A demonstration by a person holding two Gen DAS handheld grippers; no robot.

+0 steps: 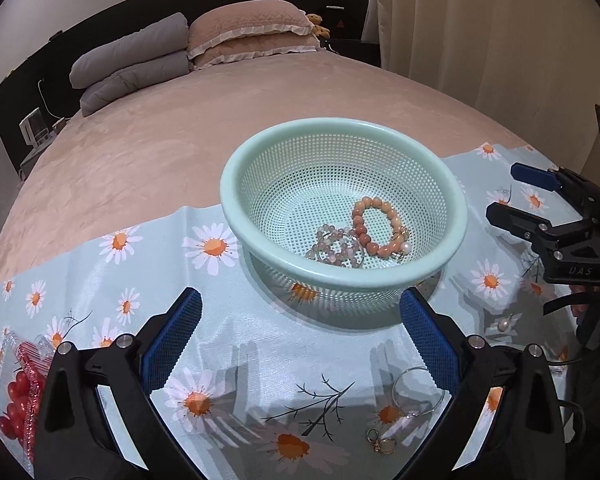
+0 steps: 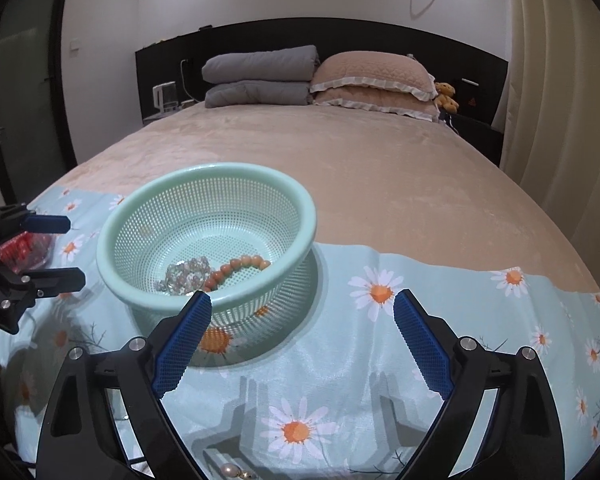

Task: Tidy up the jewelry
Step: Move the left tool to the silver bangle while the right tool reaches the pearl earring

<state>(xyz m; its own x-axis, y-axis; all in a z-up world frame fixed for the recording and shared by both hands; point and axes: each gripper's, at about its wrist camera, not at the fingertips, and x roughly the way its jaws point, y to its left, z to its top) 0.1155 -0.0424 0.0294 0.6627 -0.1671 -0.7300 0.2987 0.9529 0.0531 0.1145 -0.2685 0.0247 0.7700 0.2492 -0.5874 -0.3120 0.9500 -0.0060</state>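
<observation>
A mint mesh basket [image 1: 236, 204] [image 2: 108, 240] stands on a daisy-print cloth on the bed. In it lie an orange bead bracelet [image 1: 374, 226] [image 2: 236, 266] and a clear pinkish bead bracelet [image 1: 336, 246] [image 2: 186, 274]. On the cloth lie a thin silver bangle [image 1: 418, 394], gold earrings [image 1: 382, 442] and a pearl earring [image 1: 503, 324] [image 2: 230, 470]. My left gripper [image 1: 300, 308] [image 2: 70, 248] is open and empty in front of the basket. My right gripper [image 2: 302, 312] [image 1: 500, 192] is open and empty, right of the basket.
A clear box with red beads [image 1: 20, 396] [image 2: 22, 250] lies at the cloth's left end. The cloth [image 1: 228, 360] covers the near part of a beige bed [image 1: 180, 132]. Pillows and folded grey quilts [image 2: 260, 76] are at the headboard. A curtain [image 2: 560, 80] hangs on the right.
</observation>
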